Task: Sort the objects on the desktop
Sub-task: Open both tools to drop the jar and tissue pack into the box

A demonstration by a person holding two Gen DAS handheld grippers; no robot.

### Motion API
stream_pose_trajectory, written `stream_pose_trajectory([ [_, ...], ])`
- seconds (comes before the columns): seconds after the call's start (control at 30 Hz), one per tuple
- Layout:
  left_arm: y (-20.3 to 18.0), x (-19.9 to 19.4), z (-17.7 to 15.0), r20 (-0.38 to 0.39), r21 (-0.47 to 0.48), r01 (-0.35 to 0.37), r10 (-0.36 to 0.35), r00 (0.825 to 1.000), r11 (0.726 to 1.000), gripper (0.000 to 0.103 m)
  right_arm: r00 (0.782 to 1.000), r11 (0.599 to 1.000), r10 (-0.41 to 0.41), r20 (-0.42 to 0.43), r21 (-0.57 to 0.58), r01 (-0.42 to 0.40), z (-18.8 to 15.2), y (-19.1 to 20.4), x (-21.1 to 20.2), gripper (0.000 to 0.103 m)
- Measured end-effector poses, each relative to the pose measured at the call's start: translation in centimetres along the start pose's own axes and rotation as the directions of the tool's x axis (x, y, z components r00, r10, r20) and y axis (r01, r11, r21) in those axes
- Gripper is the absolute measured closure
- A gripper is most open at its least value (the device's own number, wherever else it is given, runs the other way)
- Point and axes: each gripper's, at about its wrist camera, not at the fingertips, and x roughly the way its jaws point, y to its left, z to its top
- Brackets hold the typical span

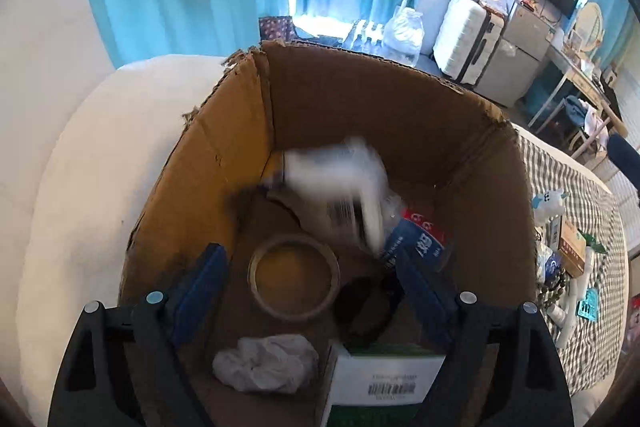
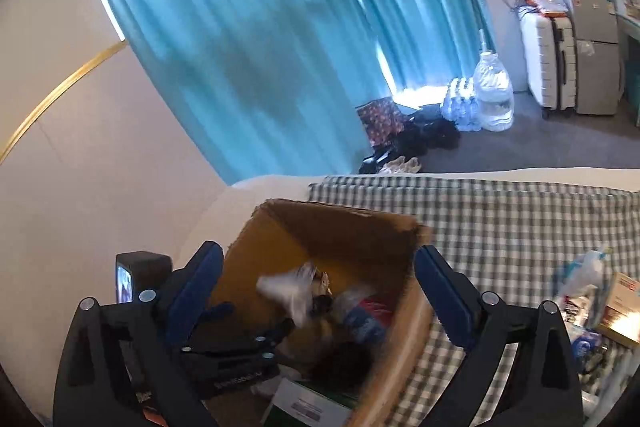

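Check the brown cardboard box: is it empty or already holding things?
Holding things. Inside the brown cardboard box lie a tape roll, crumpled white paper and a blurred white object.

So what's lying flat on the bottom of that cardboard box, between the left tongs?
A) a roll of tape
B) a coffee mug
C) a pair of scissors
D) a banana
A: a tan roll of tape lies flat on the floor of the cardboard box, its hole facing up.

No text is legible: the white box (image 1: pixel 384 383) at the cardboard box's (image 1: pixel 224 131) near edge bears only a barcode and blurred print.
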Motion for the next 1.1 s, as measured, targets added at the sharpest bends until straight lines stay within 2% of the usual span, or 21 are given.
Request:
stream_pose_trajectory([
  [0.13,-1.6,-2.3,-1.0,0.014,0.012,0.017,-0.017,1.0,1.0,0.013,0.996,0.997,-0.069,0.052,-0.021,0.07,-0.4,-1.0,-4.3,0.006],
  [0.27,-4.5,-5.5,-1.6,0.057,0.042,0.048,-0.051,0.997,0.998,0.009,0.978,0.985,-0.166,0.127,-0.026,0.171,-0.6,-3.0,-10.0,0.006],
  [0.43,-9.1,-9.8,-2.4,0.131,0.077,0.122,-0.131,0.983,0.99,0.004,0.935,0.961,-0.273,0.225,0.017,0.277,-1.1,-5.7,-18.3,0.006],
  [0.5,-11.3,-11.6,-3.5,0.187,0.067,0.158,-0.168,0.968,0.985,0.001,0.917,0.949,-0.312,0.248,0.027,0.315,-1.7,-6.7,-21.3,0.004],
  [0.57,-13.0,-12.3,-4.5,0.21,0.054,0.193,-0.2,0.957,0.98,0.0,0.902,0.935,-0.35,0.252,0.03,0.354,-2.6,-7.7,-23.8,0.004],
  [0.67,-16.3,-12.7,-6.0,0.202,0.059,0.251,-0.258,0.945,0.966,0.0,0.88,0.916,-0.394,0.264,0.032,0.4,-4.5,-9.0,-26.6,0.004],
  [0.73,-18.1,-12.5,-6.9,0.193,0.075,0.257,-0.267,0.944,0.963,0.0,0.87,0.904,-0.422,0.255,0.047,0.425,-5.8,-10.2,-27.7,0.004],
  [0.77,-19.1,-12.3,-7.6,0.196,0.081,0.253,-0.264,0.944,0.964,0.0,0.87,0.901,-0.431,0.237,0.064,0.429,-6.7,-11.1,-28.0,0.004],
  [0.83,-20.6,-11.8,-8.8,0.191,0.095,0.255,-0.269,0.944,0.962,0.0,0.885,0.907,-0.422,0.199,0.096,0.411,-7.9,-12.8,-28.2,0.004],
  [0.9,-22.0,-10.8,-10.2,0.162,0.115,0.272,-0.288,0.944,0.955,0.0,0.892,0.904,-0.424,0.156,0.136,0.406,-9.3,-14.7,-28.0,0.004],
  [1.03,-24.1,-8.5,-11.8,0.109,0.151,0.248,-0.266,0.958,0.957,0.0,0.89,0.89,-0.444,0.109,0.17,0.423,-11.3,-17.8,-27.7,0.004],
  [1.1,-24.7,-7.2,-12.1,0.088,0.155,0.234,-0.249,0.964,0.96,0.0,0.895,0.893,-0.433,0.107,0.185,0.41,-12.2,-18.9,-27.6,0.004],
])
